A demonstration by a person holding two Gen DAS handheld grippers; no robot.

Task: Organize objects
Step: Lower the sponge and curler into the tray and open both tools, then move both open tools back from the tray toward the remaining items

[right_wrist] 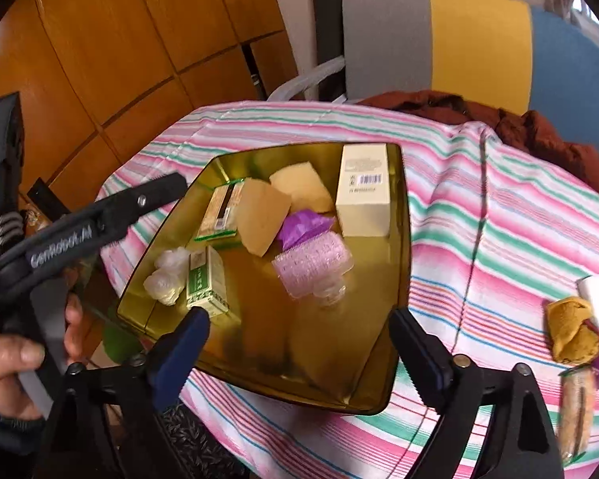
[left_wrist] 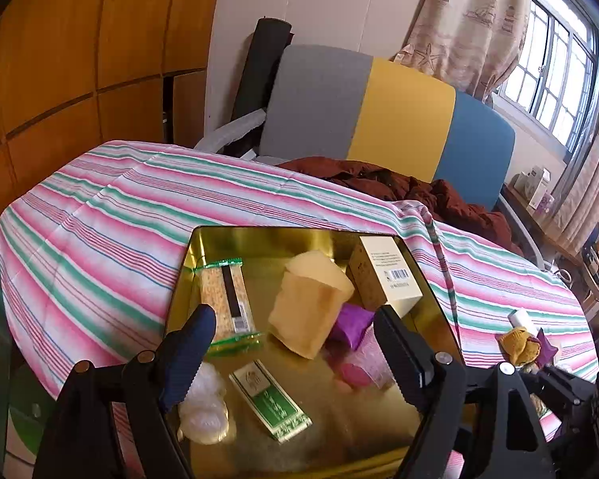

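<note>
Over the striped table both tools hung with jaws spread wide, gripping nothing: left tool low over the gold tray, right tool at its near rim. Risks, as I judged them: the tray sat close to the table edge, so a nudge could slide it off; the leaning tan sponge could topple onto neighbours. Tray was shiny, shallow, crowded. Inside: cream box at the far corner, cracker pack, pink roller, green-white packet, purple wrapper, white plastic wad. Loose yellow-brown item lay well apart on the cloth, right side.
</note>
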